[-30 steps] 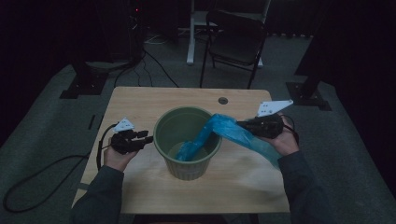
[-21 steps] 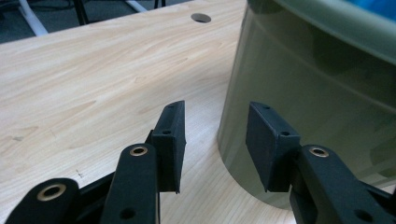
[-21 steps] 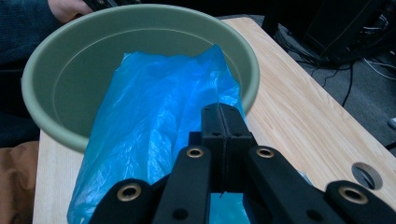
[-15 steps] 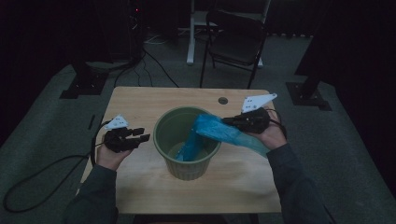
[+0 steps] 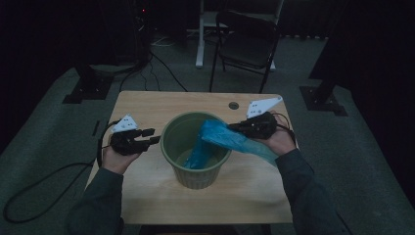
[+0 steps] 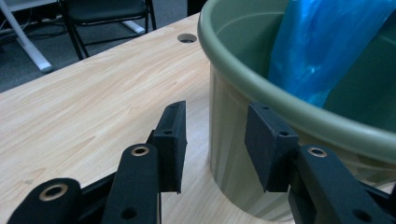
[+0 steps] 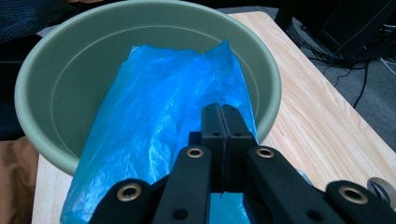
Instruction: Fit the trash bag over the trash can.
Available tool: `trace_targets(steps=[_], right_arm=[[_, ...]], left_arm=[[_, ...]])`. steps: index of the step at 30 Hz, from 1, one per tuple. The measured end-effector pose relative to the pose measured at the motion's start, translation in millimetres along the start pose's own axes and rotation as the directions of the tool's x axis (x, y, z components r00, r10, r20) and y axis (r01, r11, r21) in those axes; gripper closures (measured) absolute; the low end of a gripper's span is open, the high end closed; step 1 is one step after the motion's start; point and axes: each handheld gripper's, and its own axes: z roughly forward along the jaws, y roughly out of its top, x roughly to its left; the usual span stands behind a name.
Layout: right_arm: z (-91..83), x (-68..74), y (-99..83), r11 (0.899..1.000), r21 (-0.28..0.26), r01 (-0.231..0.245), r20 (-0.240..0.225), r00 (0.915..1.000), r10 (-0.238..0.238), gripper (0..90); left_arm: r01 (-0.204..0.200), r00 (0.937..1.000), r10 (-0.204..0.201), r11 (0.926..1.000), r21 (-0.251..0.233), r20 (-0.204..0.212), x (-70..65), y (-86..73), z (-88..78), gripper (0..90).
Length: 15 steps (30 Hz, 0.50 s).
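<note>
where bin (image 5: 195, 169) stands, blue bag (image 5: 222, 139) inside

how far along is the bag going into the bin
Done: the blue bag already hangs partly inside the green bin. In hand: the right gripper is shut on the bag's upper part. Left: the bag isn't spread over the rim; the left gripper, open, sits beside the bin wall.

Dim room, grey carpeted floor (image 5: 44, 171), light wooden table (image 5: 156, 105) with a cable hole (image 5: 233, 105), black folding chair (image 5: 247, 41) behind, black stand bases (image 5: 83, 90), floor cables (image 5: 29, 196)
</note>
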Motion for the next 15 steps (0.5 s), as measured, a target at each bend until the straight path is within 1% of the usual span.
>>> trace_targets(steps=[2, 3, 6, 12, 14, 15], right_arm=[[2.1, 0.4, 1.8, 1.0, 0.001, 0.003, -0.005, 1.0, -0.003, 90.0], [4.7, -0.1, 3.1, 1.0, 0.001, 0.006, -0.011, 0.9999, -0.006, 90.0], [9.2, -0.3, 5.3, 1.0, 0.008, 0.009, -0.017, 0.9998, -0.009, 90.0], [17.2, 2.0, 11.5, 1.0, 0.012, 0.021, -0.033, 0.9993, -0.02, 90.0], [18.6, 2.6, 12.5, 1.0, 0.014, 0.024, -0.035, 0.9991, -0.023, 90.0], [18.6, 2.6, 12.5, 1.0, 0.014, 0.024, -0.035, 0.9991, -0.023, 90.0]], left_arm=[[-0.004, 1.0, 0.004, 1.0, -0.001, -0.004, -0.3, 0.9, 0.0, 59.9], [0.0, 1.0, 0.0, 0.9999, -0.017, 0.001, -0.3, 2.9, -1.0, 59.9], [-0.001, 1.0, 0.001, 0.9997, -0.025, 0.0, -1.4, 3.9, -1.9, 59.8], [0.003, 0.9999, -0.002, 0.9989, -0.047, 0.014, -2.6, 6.6, -4.4, 59.8], [0.003, 0.9999, -0.002, 0.9989, -0.047, 0.014, -2.6, 6.6, -4.4, 59.8], [-0.003, 0.9999, 0.004, 0.9991, -0.041, 0.014, -3.0, 8.5, -5.1, 59.8]])
